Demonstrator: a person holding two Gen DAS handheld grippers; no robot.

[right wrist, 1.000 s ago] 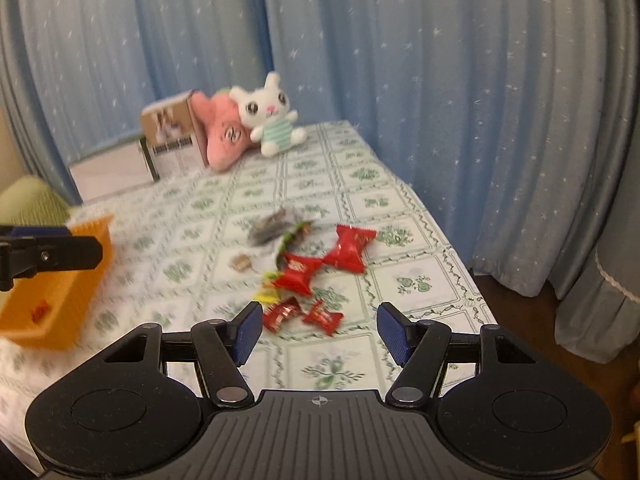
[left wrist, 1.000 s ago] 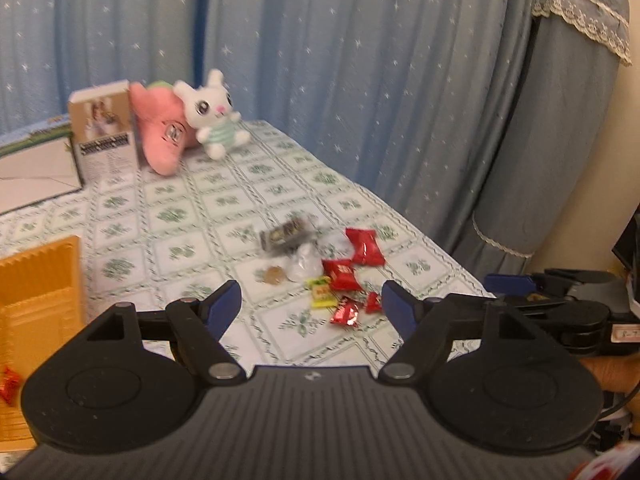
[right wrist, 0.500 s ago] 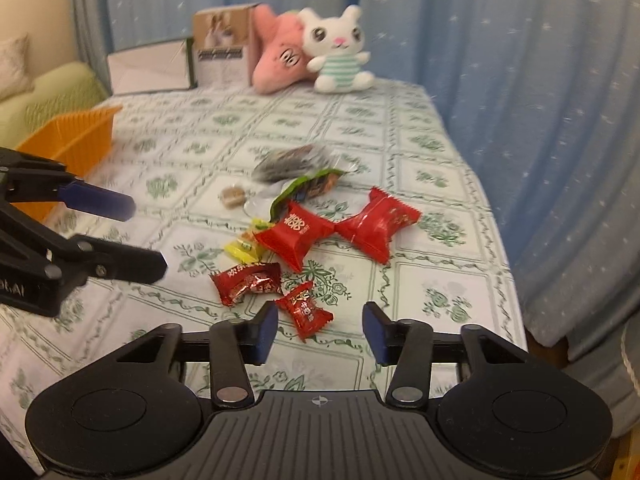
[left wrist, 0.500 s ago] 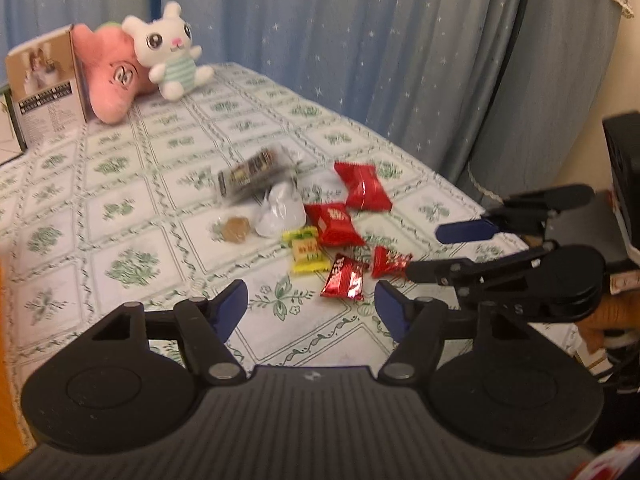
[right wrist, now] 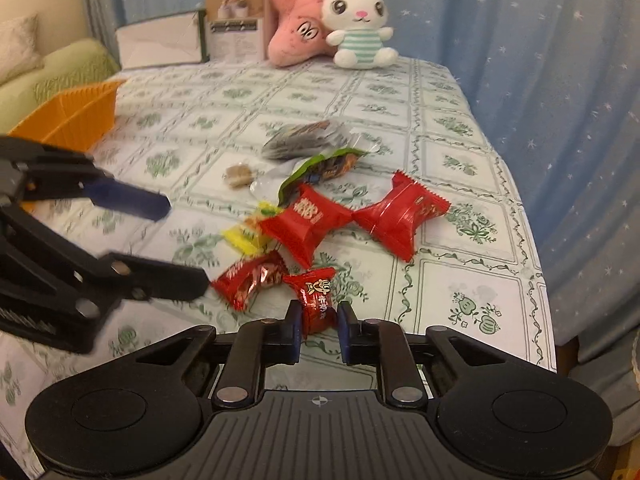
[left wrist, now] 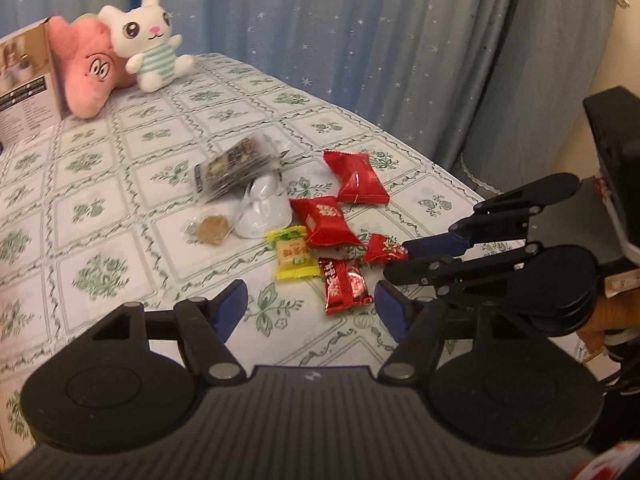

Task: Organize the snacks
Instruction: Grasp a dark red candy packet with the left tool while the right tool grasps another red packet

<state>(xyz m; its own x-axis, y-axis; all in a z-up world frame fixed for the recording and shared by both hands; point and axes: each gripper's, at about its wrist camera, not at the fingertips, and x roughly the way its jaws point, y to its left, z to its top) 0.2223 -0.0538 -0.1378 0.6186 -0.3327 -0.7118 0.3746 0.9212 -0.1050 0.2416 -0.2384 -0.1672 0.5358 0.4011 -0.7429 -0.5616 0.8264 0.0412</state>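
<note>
the right gripper (right wrist: 318,330) sits low over the near edge of the tabletop (right wrist: 460,160), which carries a green-patterned cloth. its jaws have just been closing and now pinch the near end of a small red candy (right wrist: 318,296); the blue pads (right wrist: 294,330) press on both sides of the wrapper. the candy rests on the cloth at the near end of the snack pile.

the left gripper (left wrist: 308,306) hovers just left of that pile, jaws held moderately wide, nothing between them. in the left wrist view a shiny red foil packet (left wrist: 344,286) lies just beyond its right pad. in the right wrist view the same packet lies touching the small red candy on its left.

remaining snacks, near to far:
- yellow candy (left wrist: 292,254), left of the foil packet.
- red square packet (right wrist: 306,220), centre of the pile.
- larger red packet (right wrist: 402,214), to its right, corners touching.
- green-edged wrapper (right wrist: 320,168) and a clear wrapper with a brown sweet (right wrist: 238,174).
- dark transparent bag (right wrist: 308,140), farthest.

an orange basket (right wrist: 76,116) stands at the left edge, well apart from the pile. at the far end stand a white plush rabbit (right wrist: 360,26), a pink plush (right wrist: 298,36) and a cardboard box (right wrist: 236,18). blue starred curtains (right wrist: 540,60) hang behind.
</note>
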